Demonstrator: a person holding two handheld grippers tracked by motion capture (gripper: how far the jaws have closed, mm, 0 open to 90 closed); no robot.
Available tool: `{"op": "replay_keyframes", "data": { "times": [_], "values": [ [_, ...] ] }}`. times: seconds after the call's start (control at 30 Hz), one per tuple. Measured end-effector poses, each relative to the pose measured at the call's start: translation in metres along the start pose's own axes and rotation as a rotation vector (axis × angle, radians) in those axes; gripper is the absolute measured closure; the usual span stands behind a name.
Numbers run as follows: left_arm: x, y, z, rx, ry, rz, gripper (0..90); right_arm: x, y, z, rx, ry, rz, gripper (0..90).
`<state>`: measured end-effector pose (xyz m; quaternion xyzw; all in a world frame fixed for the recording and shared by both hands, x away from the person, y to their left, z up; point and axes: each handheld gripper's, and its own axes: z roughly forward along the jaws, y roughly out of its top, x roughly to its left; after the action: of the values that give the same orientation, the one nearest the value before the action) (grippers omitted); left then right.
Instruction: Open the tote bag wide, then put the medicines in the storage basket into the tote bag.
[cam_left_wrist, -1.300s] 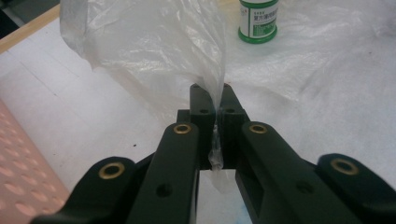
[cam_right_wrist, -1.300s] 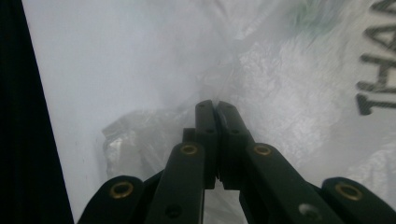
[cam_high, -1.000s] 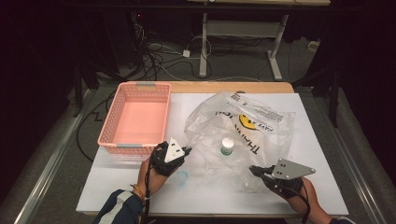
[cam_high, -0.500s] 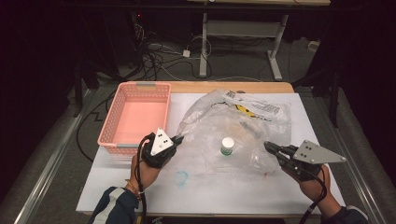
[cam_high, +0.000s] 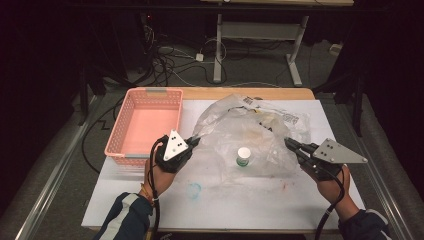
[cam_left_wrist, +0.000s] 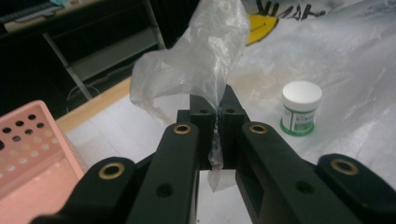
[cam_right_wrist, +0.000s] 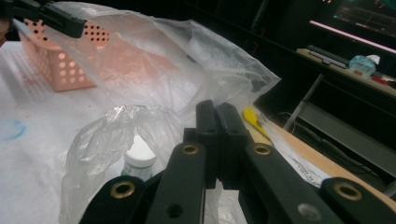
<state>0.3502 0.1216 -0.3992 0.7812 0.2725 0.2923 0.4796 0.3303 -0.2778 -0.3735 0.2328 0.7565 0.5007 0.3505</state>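
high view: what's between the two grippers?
The clear plastic bag spans the gap from the left gripper to the right gripper, each shut on one of its edges. A small white-capped jar stands on the table inside the bag.

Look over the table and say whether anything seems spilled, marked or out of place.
A blue smear and a reddish smudge stain the white table cover near the front edge. The small white-capped jar stands upright; nothing looks spilled. The bag is only crumpled.
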Motion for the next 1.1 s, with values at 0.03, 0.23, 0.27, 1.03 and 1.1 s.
{"op": "replay_keyframes", "data": {
  "times": [0.03,0.23,0.27,1.03,1.1],
  "values": [
    [0.0,0.001,0.0,-0.004,0.002,0.004,85.7,-0.001,0.001,0.001,0.0,-0.006,0.0,90.0],
    [0.002,0.005,-0.002,-0.022,0.0,-0.005,85.7,-0.007,0.003,0.003,-0.008,-0.025,0.002,90.0],
    [0.002,0.005,-0.002,-0.025,-0.001,-0.007,85.7,-0.007,0.003,0.003,-0.007,-0.029,-0.002,90.0],
    [-0.005,0.031,-0.016,-0.118,-0.024,0.011,85.7,-0.009,0.023,0.006,-0.053,-0.046,-0.019,90.0],
    [-0.005,0.03,-0.017,-0.12,-0.022,0.008,85.7,-0.008,0.024,0.007,-0.059,-0.042,-0.016,90.0]
  ]
}}
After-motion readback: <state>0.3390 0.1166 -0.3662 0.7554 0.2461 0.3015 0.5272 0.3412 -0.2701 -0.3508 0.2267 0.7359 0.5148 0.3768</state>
